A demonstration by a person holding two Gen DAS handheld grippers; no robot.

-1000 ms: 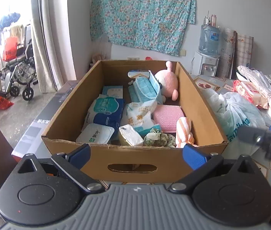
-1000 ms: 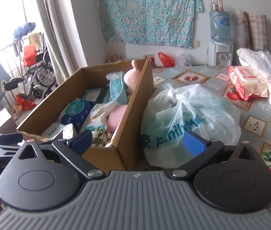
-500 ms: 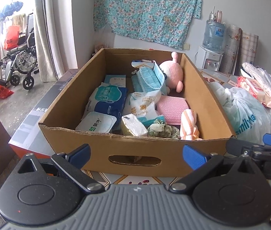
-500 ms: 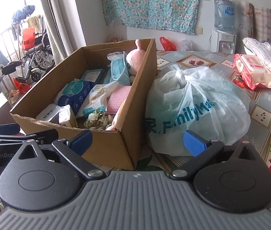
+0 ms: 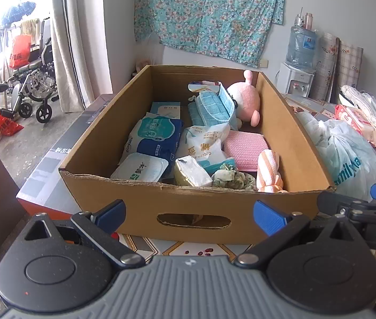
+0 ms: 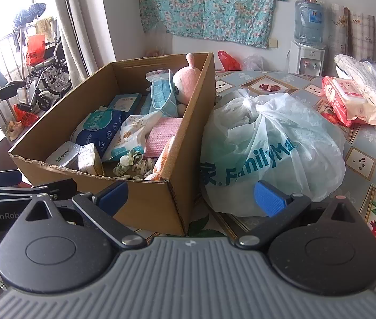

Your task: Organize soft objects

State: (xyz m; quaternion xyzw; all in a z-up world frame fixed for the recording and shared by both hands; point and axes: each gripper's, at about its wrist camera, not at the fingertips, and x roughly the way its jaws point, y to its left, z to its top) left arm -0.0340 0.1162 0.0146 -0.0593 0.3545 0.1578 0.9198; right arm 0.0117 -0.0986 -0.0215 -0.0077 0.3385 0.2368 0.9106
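Cardboard, brown and open-topped, the box [image 5: 196, 210] sits on the patterned tablecloth [image 6: 360, 159], packed with soft things: a pink plush toy [image 5: 243, 101] at the far right corner, a blue wipes pack [image 5: 153, 139], a white pouch printed "Cotton" [image 5: 204, 146], and a pink-striped rolled cloth [image 5: 267, 171] near the front. Just right of it slumps a pale plastic bag reading "FamilyMart" [image 6: 267, 154]. Left gripper [image 5: 189, 214] and right gripper [image 6: 190, 195] both hover near the box's front, jaws spread wide, holding nothing.

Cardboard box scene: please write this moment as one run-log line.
left gripper: open, empty | right gripper: open, empty | cardboard box: filled | plastic bag: beside box
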